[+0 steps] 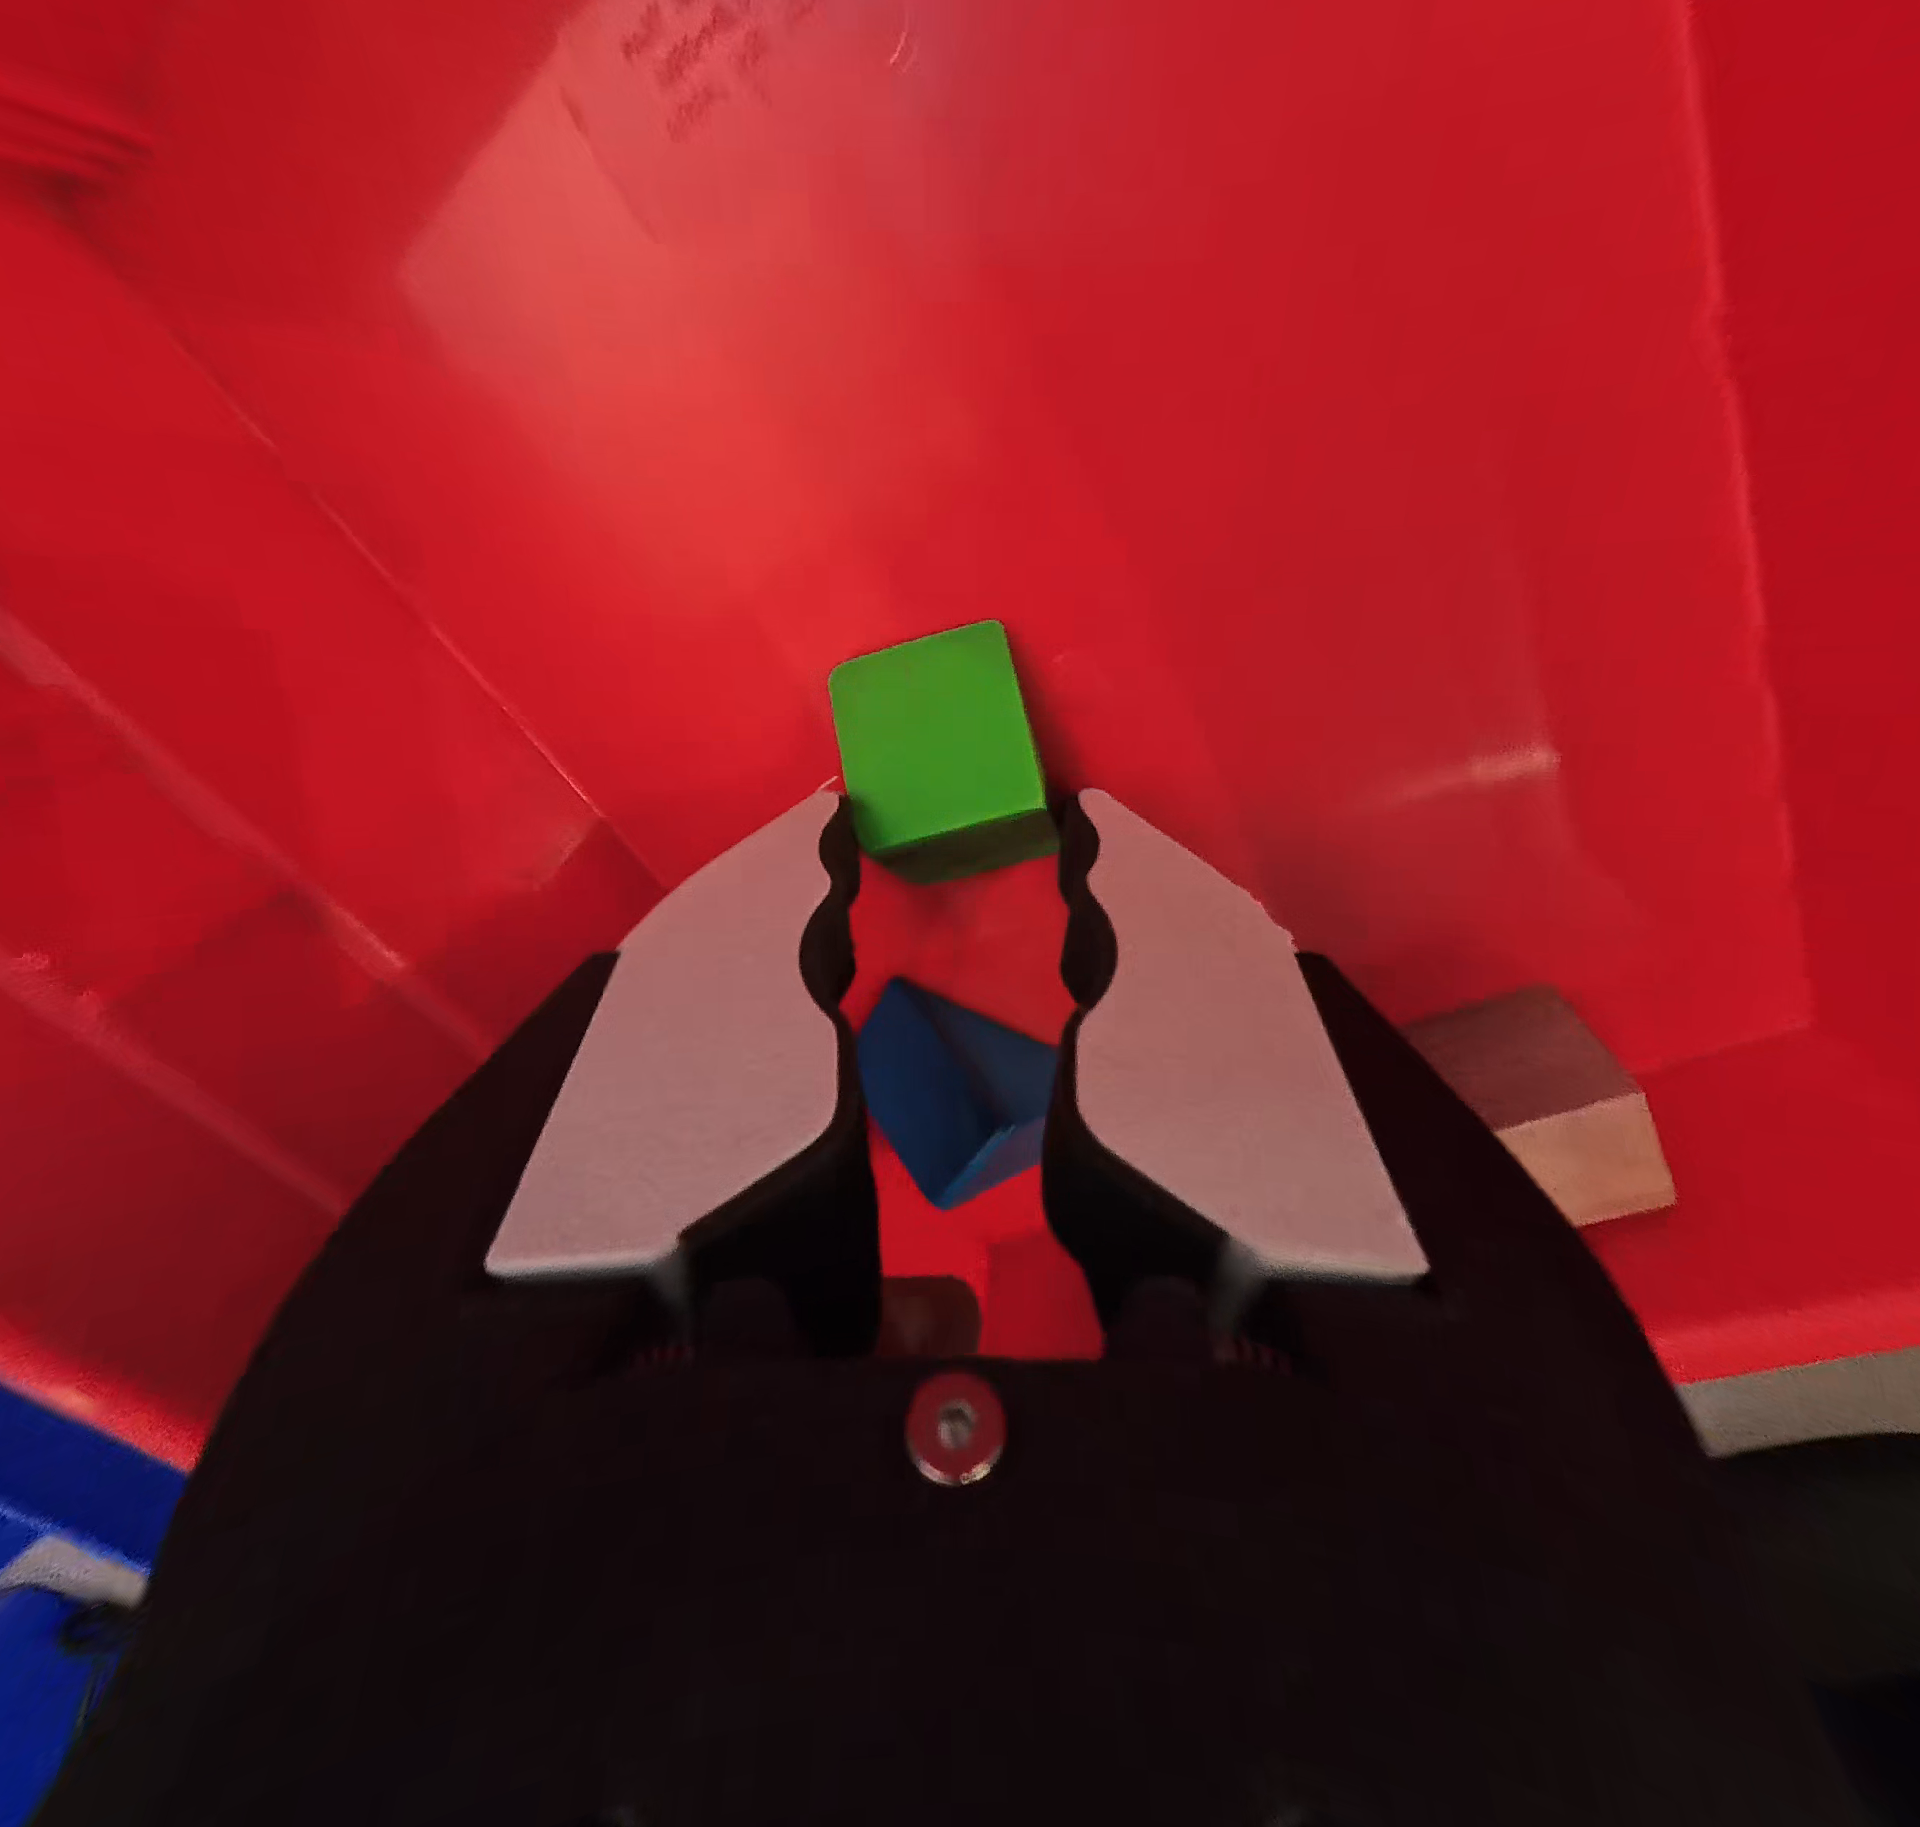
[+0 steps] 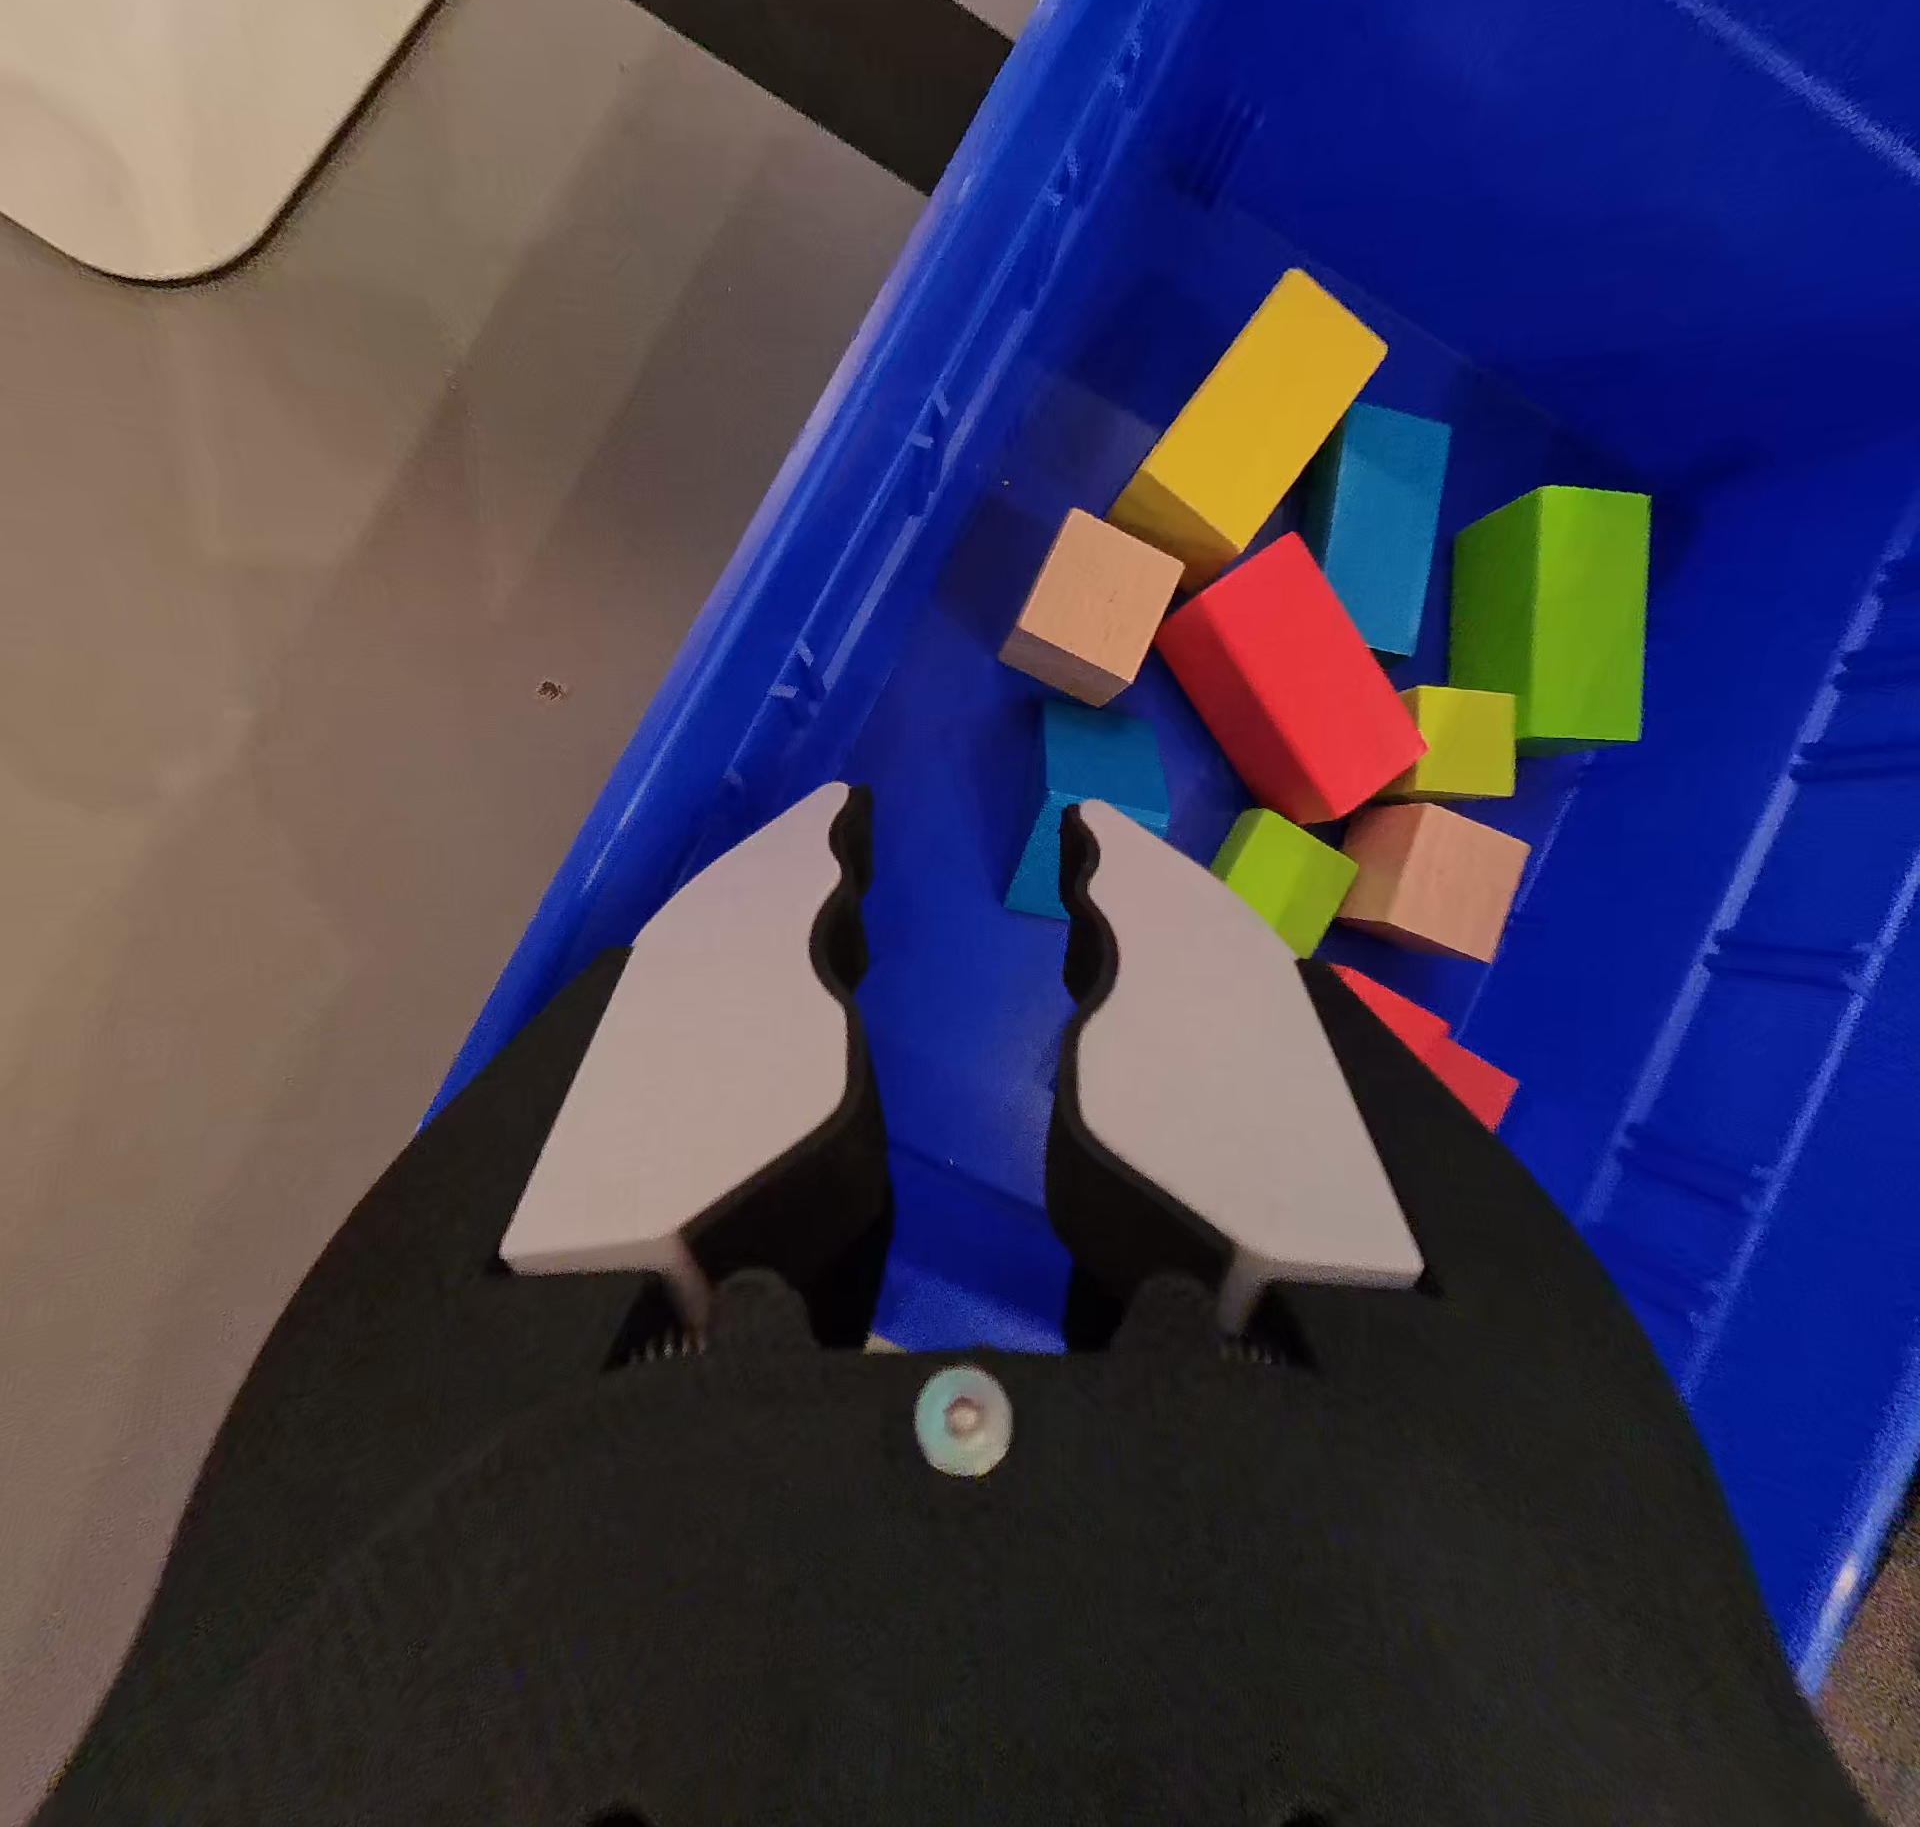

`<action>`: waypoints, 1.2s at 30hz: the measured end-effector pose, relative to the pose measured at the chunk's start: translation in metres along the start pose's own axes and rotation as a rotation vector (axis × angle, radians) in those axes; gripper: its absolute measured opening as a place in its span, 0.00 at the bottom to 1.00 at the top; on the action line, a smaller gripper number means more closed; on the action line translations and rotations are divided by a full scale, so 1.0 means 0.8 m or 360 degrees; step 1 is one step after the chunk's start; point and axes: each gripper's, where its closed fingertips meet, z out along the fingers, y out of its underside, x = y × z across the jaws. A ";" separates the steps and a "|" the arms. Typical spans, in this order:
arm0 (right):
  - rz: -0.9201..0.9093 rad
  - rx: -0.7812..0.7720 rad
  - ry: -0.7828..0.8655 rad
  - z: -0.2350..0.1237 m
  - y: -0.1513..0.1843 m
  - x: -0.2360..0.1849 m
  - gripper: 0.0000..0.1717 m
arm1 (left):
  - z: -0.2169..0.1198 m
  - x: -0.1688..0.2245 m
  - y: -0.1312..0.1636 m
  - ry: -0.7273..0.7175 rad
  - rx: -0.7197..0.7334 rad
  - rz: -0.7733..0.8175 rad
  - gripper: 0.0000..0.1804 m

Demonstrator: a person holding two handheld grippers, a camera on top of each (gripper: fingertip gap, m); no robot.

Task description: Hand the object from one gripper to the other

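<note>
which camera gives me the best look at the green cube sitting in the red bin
The left wrist view: the green cube sits centred, sharp, at that gripper's fingertips inside the red bin. The right wrist view shows only the blue bin and its blocks, not this cube.

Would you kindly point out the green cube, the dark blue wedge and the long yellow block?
Green cube (image 1: 930, 738): left wrist view, top face.
Dark blue wedge (image 1: 940, 1091): left wrist view, sloped face.
Long yellow block (image 2: 1262, 411): right wrist view, top face.

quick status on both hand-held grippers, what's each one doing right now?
Left hand-held gripper: closed on the green block at its tips, above the red bin.
Right hand-held gripper: open, holding nothing, over the blue bin.
</note>
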 end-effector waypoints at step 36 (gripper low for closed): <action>-0.1233 0.0893 -0.1166 -0.176 -0.205 -0.443 0.18 | -0.304 0.396 -0.032 0.0154 0.0691 0.1835 0.20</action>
